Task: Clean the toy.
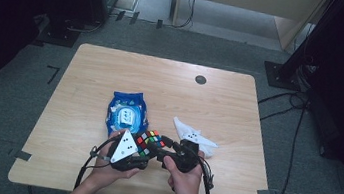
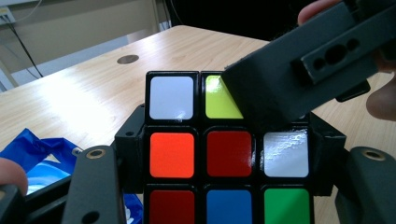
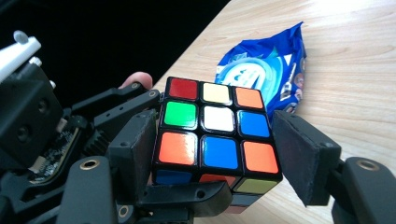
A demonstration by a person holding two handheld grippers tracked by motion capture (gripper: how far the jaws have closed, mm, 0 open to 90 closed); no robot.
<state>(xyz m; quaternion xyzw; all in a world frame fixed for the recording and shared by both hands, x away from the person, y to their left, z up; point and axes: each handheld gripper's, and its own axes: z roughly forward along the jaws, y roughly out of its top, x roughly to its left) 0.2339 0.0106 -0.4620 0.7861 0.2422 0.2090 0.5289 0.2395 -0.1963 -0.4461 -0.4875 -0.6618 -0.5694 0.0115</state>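
Observation:
A scrambled Rubik's cube (image 1: 149, 140) hangs just above the front middle of the wooden table (image 1: 170, 92). My left gripper (image 1: 144, 150), with a grey three-cornered plate on top, is shut on it. In the left gripper view its pads press the cube (image 2: 229, 154) from both sides. My right gripper (image 1: 162, 145) comes in from the right, and one of its fingers (image 2: 289, 79) covers the cube's upper right corner. In the right gripper view the cube (image 3: 215, 135) sits between the open jaws: the left pad (image 3: 135, 149) lies against it and the right pad (image 3: 299, 158) stands a sliver off.
A blue pack of wet wipes (image 1: 127, 112) lies just behind the cube. To the right of my hands lies a crumpled white cloth (image 1: 195, 136). A round dark grommet (image 1: 201, 79) sits near the table's far edge.

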